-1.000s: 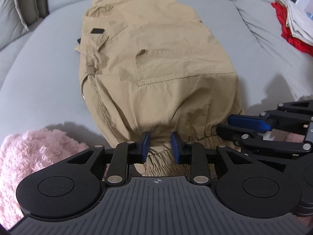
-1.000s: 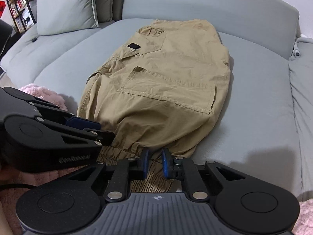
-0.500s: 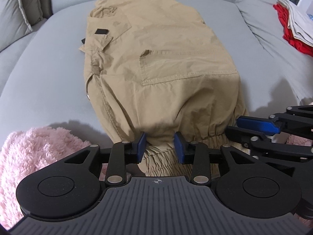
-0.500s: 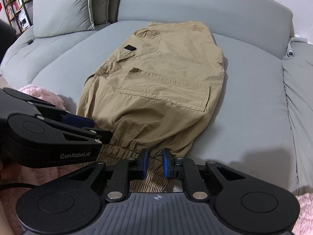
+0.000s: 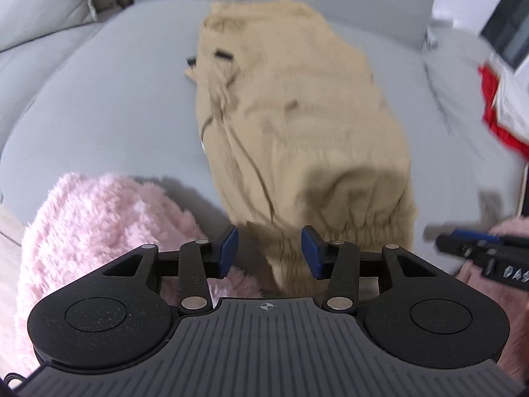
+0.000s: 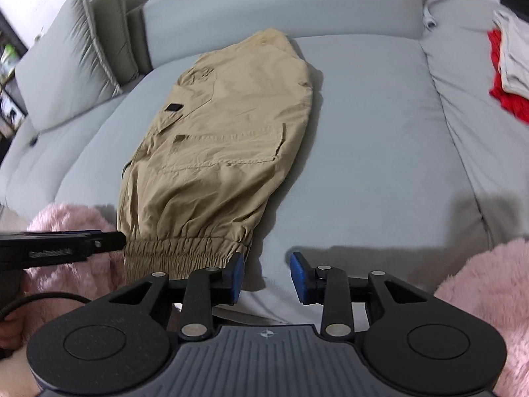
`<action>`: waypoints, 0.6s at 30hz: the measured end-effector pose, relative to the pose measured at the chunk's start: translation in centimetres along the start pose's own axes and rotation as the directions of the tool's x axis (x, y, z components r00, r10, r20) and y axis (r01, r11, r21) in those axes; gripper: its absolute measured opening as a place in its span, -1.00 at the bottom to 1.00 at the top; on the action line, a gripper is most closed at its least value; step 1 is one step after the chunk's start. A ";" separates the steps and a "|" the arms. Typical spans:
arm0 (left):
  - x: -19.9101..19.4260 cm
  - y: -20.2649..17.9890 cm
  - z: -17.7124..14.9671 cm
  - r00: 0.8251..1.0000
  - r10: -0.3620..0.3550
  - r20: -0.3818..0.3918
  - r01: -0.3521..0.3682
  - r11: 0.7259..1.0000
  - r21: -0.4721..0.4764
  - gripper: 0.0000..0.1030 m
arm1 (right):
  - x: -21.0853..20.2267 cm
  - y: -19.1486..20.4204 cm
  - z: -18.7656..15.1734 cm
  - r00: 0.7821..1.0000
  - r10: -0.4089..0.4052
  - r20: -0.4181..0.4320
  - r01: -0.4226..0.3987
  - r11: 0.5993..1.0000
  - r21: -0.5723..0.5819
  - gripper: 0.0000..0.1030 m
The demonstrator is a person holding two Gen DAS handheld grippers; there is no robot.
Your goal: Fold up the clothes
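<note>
Where sofa (image 6: 380,132) bears trousers (image 6: 218,152), pink fleece (image 5: 99,225) beside.

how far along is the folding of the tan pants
Done: the tan cargo pants lie folded into a compact stack on the grey sofa, elastic cuffs nearest. In hand: nothing; the left gripper and the right gripper are both opening, pads clear of the cloth, the right one over bare cushion. Left: possibly one more fold, and the fluffy pink garment looks unfolded.
</note>
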State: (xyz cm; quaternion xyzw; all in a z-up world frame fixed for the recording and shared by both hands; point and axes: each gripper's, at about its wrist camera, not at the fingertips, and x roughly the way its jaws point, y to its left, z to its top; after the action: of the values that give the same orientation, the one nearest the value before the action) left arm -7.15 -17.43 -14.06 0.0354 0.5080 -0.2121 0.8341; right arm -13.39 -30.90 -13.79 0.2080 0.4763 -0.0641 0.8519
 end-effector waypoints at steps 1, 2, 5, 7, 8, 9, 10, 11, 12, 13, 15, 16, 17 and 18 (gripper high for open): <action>-0.2 -0.1 0.0 1.000 -0.014 0.017 0.014 1.000 0.003 -0.06 | 0.1 0.0 -0.1 1.000 0.023 0.003 -0.023 1.000 0.006 -0.09; -0.3 -0.3 0.0 0.999 -0.030 0.029 0.030 0.999 0.014 -0.06 | 0.2 0.0 -0.2 0.999 0.046 0.006 -0.046 0.999 0.010 -0.02; 0.2 -0.7 0.4 0.998 -0.044 0.040 0.042 0.998 0.035 -0.07 | 0.7 0.1 -0.2 0.996 0.092 -0.001 -0.092 0.996 0.015 0.09; 0.9 -0.8 1.0 0.999 -0.038 0.038 0.036 0.999 0.033 -0.12 | 1.6 0.3 -0.1 0.991 0.135 -0.020 -0.135 0.990 0.028 0.13; 1.2 -0.8 1.3 0.999 -0.034 0.037 0.033 0.999 0.032 -0.12 | 2.0 0.3 -0.1 0.988 0.153 -0.031 -0.152 0.988 0.035 0.13; 1.5 -0.7 1.5 0.999 -0.033 0.038 0.031 0.999 0.034 -0.12 | 2.5 0.3 0.0 0.985 0.166 -0.042 -0.164 0.986 0.039 0.13; 1.9 -0.8 1.8 0.999 -0.032 0.042 0.030 0.999 0.045 -0.12 | 2.9 0.3 0.1 0.983 0.178 -0.053 -0.176 0.984 0.043 0.13; 2.3 -0.9 2.1 0.999 -0.030 0.045 0.027 0.998 0.059 -0.12 | 3.6 0.2 0.2 0.980 0.188 -0.067 -0.185 0.981 0.054 0.13; 2.6 -1.0 2.4 0.999 -0.027 0.047 0.023 0.997 0.073 -0.12 | 4.0 0.1 0.2 0.978 0.193 -0.075 -0.188 0.980 0.067 0.13; 3.5 -1.2 2.6 1.000 -0.004 0.031 0.001 0.995 0.097 -0.14 | 4.4 -0.1 0.3 0.977 0.197 -0.082 -0.191 0.978 0.081 0.13; 5.3 -1.0 2.9 0.999 0.039 -0.035 -0.035 0.995 0.096 -0.17 | 4.8 -0.6 0.3 0.968 0.234 -0.090 -0.224 0.969 0.106 0.12; 6.2 -0.9 2.9 0.996 0.058 -0.070 -0.051 0.995 0.089 -0.16 | 5.0 -0.8 0.3 0.964 0.249 -0.096 -0.237 0.964 0.116 0.12; 7.0 -0.7 3.0 0.992 0.076 -0.106 -0.067 0.994 0.083 -0.16 | 5.1 -1.1 0.3 0.958 0.267 -0.104 -0.253 0.959 0.130 0.12; 7.4 -0.6 3.0 0.989 0.082 -0.120 -0.073 0.994 0.081 -0.15 | 5.3 -1.5 0.3 0.952 0.286 -0.111 -0.269 0.952 0.145 0.11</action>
State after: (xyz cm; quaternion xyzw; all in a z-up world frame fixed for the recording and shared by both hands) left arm -1.96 -21.17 -18.84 0.1001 0.5480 -0.1963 0.8069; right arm -10.72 -31.89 -18.52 0.3312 0.4919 0.0397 0.8042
